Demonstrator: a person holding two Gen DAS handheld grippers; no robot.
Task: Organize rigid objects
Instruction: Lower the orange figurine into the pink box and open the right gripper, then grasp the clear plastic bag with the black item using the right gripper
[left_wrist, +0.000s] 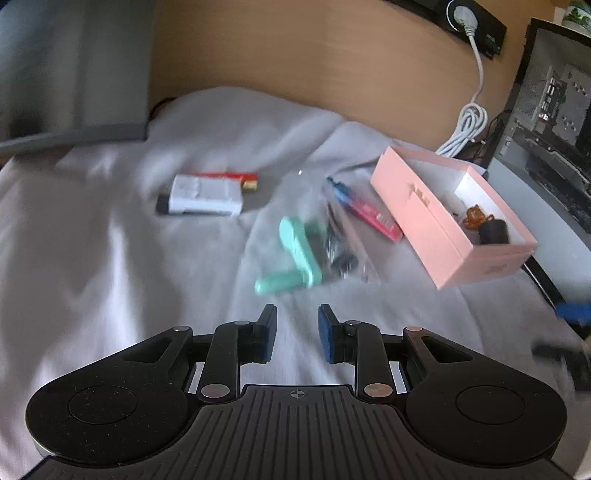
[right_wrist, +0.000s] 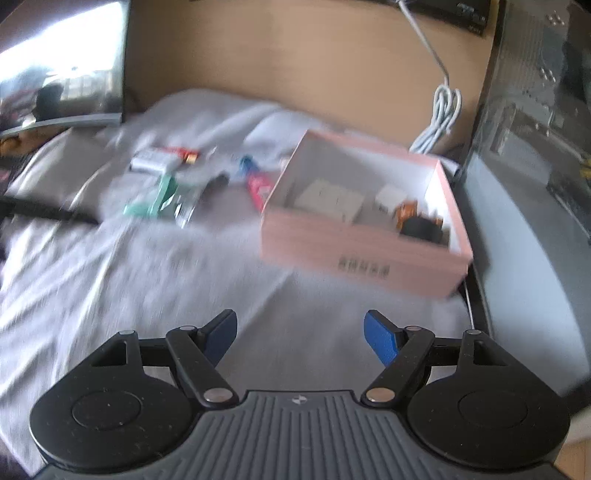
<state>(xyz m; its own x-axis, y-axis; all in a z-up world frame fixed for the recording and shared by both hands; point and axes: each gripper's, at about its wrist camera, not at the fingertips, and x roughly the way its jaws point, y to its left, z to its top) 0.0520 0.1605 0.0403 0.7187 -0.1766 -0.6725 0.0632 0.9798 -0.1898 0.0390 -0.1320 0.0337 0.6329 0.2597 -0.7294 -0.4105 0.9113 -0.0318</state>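
Now the green tool lies on the white cloth just ahead of my left hand-held gripper, beside a clear bag and a red pack, with the pink box off to the right. My left jaws stand narrowly apart and empty; my right hand-held gripper is wide open, empty, short of the box. I judge the tool comes next: I should straddle its handle squarely, keep clear of the bag, and close firmly before lifting toward the box.

Pink box sat open on the white cloth at right, holding pale blocks, an orange figure and a black cylinder. Just left of it lay a red-and-blue packet, a clear bag with a mint-green tool, then a white-and-red pack, further left.
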